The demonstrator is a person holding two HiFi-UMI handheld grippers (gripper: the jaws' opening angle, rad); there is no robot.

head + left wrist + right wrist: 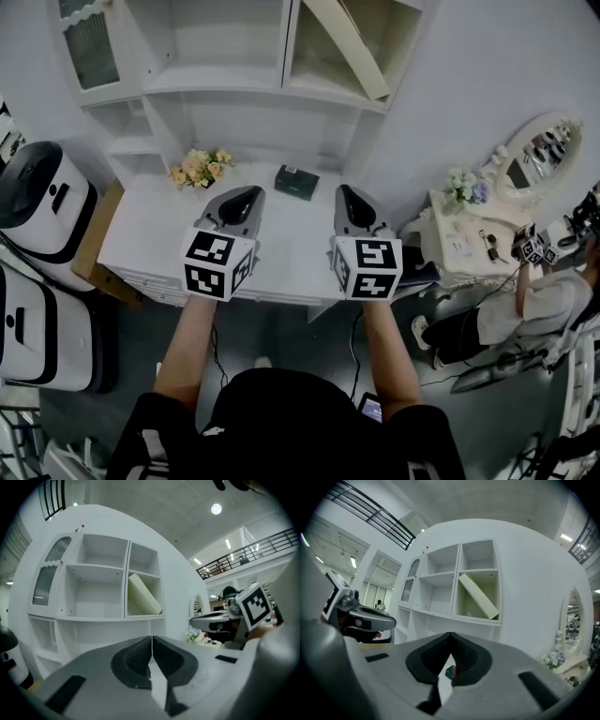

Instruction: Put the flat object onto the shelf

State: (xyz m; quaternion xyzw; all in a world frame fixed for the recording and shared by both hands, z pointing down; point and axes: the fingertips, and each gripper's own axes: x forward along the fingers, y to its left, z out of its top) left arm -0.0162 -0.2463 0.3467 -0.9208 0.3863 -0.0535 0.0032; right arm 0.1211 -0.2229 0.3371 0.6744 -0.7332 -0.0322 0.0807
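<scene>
Left gripper [242, 199] and right gripper [349, 199] side by side, forearms extended; jaws together, empty.

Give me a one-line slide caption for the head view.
Left gripper and right gripper hover shut over the white desk; the dark flat object lies beyond them, below the shelf.

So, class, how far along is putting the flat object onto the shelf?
Nothing done: the dark green flat object lies on the desk, not the shelf. Nothing in hand: left gripper and right gripper have jaws shut, empty. Remaining: grasp, lift, shelve.
</scene>
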